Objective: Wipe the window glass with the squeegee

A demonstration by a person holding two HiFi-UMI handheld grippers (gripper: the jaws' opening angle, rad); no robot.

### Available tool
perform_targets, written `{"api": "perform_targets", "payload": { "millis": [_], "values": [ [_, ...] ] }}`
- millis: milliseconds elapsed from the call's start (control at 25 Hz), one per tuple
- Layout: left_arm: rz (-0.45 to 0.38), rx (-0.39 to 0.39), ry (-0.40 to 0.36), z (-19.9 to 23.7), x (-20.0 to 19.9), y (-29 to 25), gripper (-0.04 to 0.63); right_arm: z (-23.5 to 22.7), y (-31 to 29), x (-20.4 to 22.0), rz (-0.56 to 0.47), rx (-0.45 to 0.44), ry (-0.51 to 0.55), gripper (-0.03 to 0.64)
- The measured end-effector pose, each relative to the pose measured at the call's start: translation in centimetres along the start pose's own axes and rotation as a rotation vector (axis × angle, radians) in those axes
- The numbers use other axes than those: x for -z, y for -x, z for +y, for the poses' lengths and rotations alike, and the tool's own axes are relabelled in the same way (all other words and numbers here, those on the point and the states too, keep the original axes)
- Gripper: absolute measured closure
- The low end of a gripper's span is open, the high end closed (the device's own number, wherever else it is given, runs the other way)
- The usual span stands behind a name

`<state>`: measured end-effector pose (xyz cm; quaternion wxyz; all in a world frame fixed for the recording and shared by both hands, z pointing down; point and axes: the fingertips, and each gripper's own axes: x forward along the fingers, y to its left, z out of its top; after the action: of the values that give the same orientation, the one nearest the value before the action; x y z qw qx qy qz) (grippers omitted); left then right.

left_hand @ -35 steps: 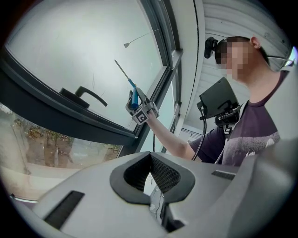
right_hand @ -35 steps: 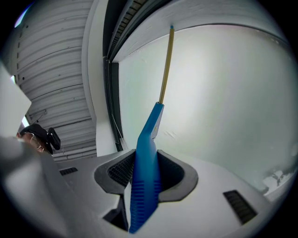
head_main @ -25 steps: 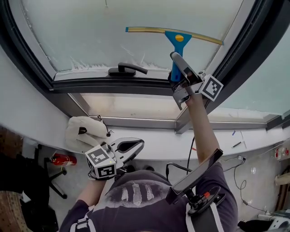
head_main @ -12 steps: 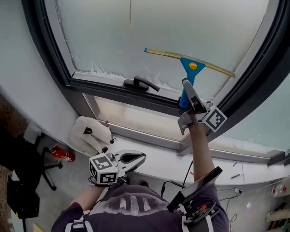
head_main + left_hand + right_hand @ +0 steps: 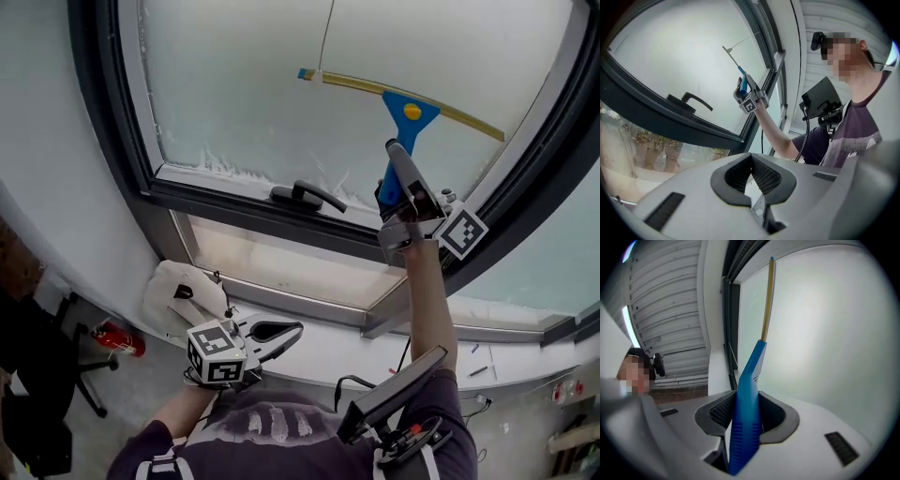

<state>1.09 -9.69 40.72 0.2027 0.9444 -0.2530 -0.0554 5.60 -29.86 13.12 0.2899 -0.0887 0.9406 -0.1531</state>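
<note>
The squeegee has a blue handle [image 5: 407, 117] and a long yellow blade [image 5: 403, 101] that lies slanted against the frosted window glass [image 5: 244, 84]. My right gripper [image 5: 394, 169] is raised on an outstretched arm and shut on the lower handle [image 5: 745, 418]. In the right gripper view the blade [image 5: 766, 301] runs up along the pane. My left gripper [image 5: 281, 333] is held low by the person's waist, shut and empty, its pads [image 5: 761, 171] together. From there the squeegee [image 5: 740, 75] and right gripper [image 5: 749, 96] show far up on the glass.
A black window handle [image 5: 307, 195] sits on the dark sash frame [image 5: 112, 141] below the squeegee. A white cloth bundle [image 5: 183, 291] lies on the sill. A red object [image 5: 120, 339] is on the floor. A black screen [image 5: 394, 394] hangs at the person's chest.
The right gripper has carried the squeegee higher up the glass, away from the window handle. The left gripper has stayed low and shut.
</note>
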Motion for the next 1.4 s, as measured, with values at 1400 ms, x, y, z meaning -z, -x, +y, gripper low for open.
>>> {"api": "perform_targets", "payload": {
  "millis": [1400],
  "values": [
    [-0.035,0.140,-0.137,10.9,-9.8,11.5,0.589,3.3,-24.0,-4.3,-0.068,-0.074,0.008,0.477]
  ]
}}
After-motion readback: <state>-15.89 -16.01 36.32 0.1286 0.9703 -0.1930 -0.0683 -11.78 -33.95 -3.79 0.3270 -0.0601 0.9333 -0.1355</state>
